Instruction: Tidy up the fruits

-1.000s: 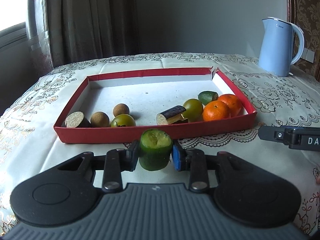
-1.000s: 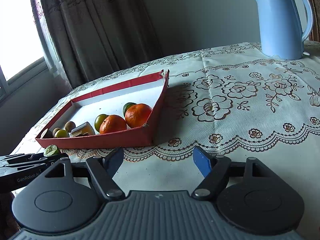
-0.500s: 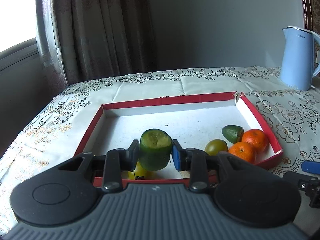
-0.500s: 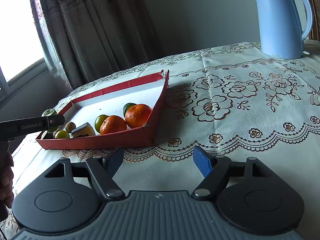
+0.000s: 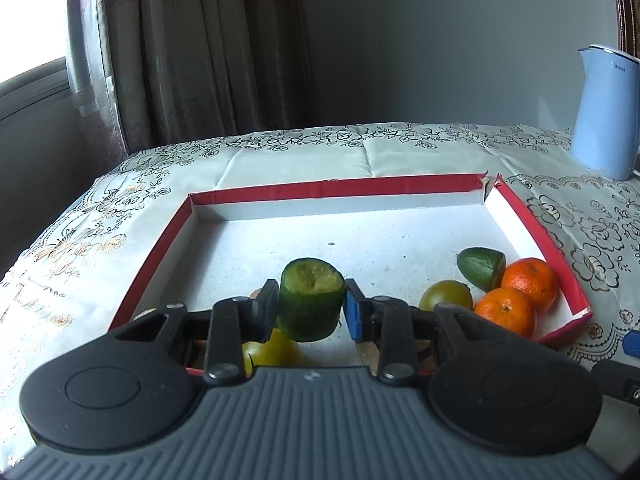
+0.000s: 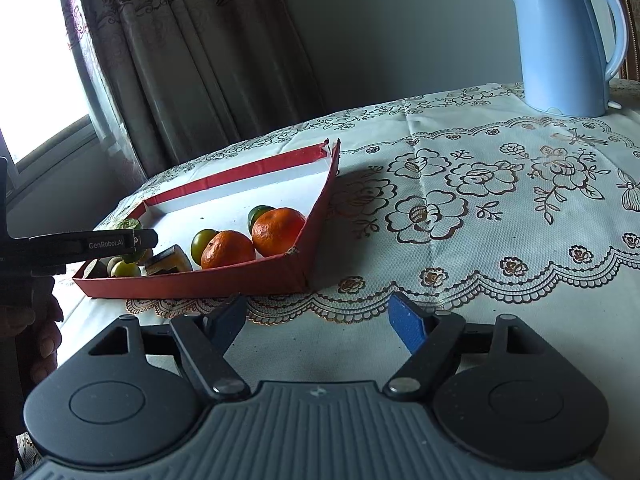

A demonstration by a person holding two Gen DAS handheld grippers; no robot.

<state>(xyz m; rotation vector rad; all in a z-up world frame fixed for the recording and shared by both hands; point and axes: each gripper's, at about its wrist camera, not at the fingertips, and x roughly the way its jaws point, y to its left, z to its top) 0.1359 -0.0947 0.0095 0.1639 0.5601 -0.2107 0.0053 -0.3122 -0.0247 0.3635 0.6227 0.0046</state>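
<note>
holding a green cucumber chunk point(image 5: 311, 305) upright in my left gripper point(image 5: 311, 312), both pads pressing its sides, cut face up. it's hanging over the near part of the red tray point(image 5: 332, 189), above the white floor. a yellow-green fruit point(image 5: 269, 351) is sitting just below and left of the chunk, partly hidden by the fingers. toward the tray's right near corner i'm seeing an olive-green fruit point(image 5: 445, 295), two oranges point(image 5: 505, 312) touching each other, and a green wedge point(image 5: 480, 268) behind them. my right gripper point(image 6: 318, 322) is sitting released, jaws spread wide with nothing between them, hovering over the lace tablecloth point(image 6: 480, 208) just outside the tray's near corner. from the right wrist view the left gripper is reaching in over the tray's left end, chunk top poking above it. blue kettle point(image 6: 564, 40) is standing well apart at the far right of the table. curtain point(image 5: 192, 52) hanging behind.
</note>
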